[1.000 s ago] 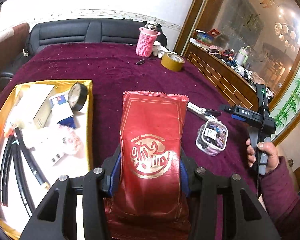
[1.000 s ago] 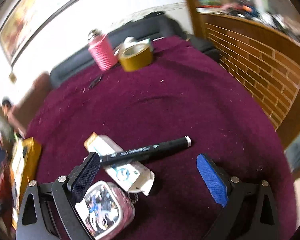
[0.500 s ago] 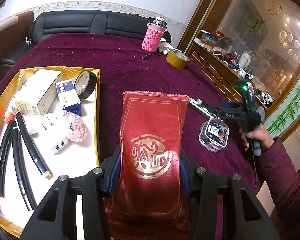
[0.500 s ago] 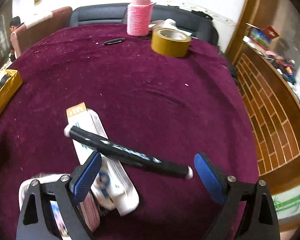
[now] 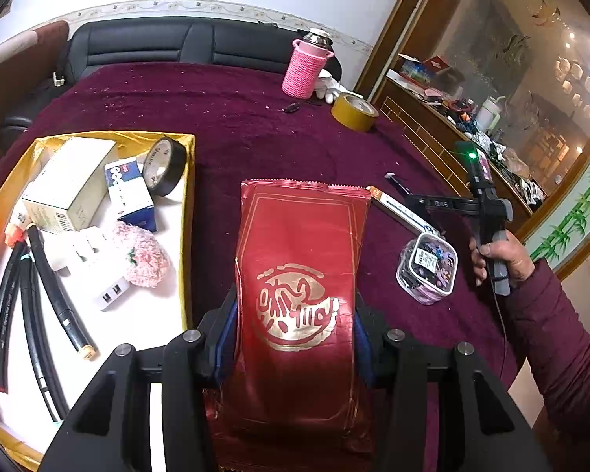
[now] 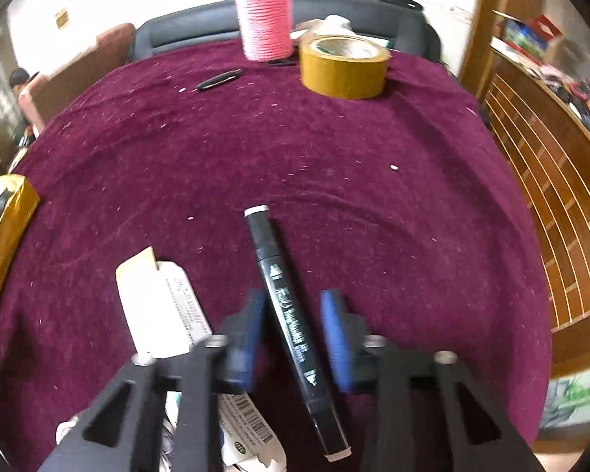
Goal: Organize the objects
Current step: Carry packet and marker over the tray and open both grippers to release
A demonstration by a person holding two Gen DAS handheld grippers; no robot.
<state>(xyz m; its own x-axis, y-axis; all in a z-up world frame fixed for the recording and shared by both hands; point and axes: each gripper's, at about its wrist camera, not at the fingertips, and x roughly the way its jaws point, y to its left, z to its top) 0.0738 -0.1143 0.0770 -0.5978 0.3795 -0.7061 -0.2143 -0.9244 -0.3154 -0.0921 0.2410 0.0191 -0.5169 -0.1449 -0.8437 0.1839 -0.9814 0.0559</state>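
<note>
A: Start with the big stuff: maroon tablecloth (image 5: 236, 149) across the whole table, and the gold-rimmed tray (image 5: 187, 212) on the left side of it, already loaded with boxes, black cables and a roll of black tape.

B: And the left gripper (image 5: 295, 334) is clamped on the red foil pouch (image 5: 299, 275), pads pressing both of its sides, the pouch standing up out of the jaws just right of the tray's edge.

A: So that hand is the nearer one to the tray. Over on the right?

B: The right gripper (image 6: 293, 334) has just been closing, and the black marker (image 6: 291, 322) is between its blue pads. There's blur and I see a sliver of gap on each side, so I'd call it clenching down on the marker rather than firmly seated.

A: How does the marker lie?

B: Long axis runs nearly along the fingers, white-capped end pointing away from the camera, other end back under the claw. It's caught across its thin width, near the middle.

A: Neighbours?

B: A white carton (image 6: 157, 306) just left of it, and a clear box of small bits (image 5: 426, 265) near the person's hand (image 5: 499, 255). My guess: the marker must travel well across the cloth to reach the tray.
</note>
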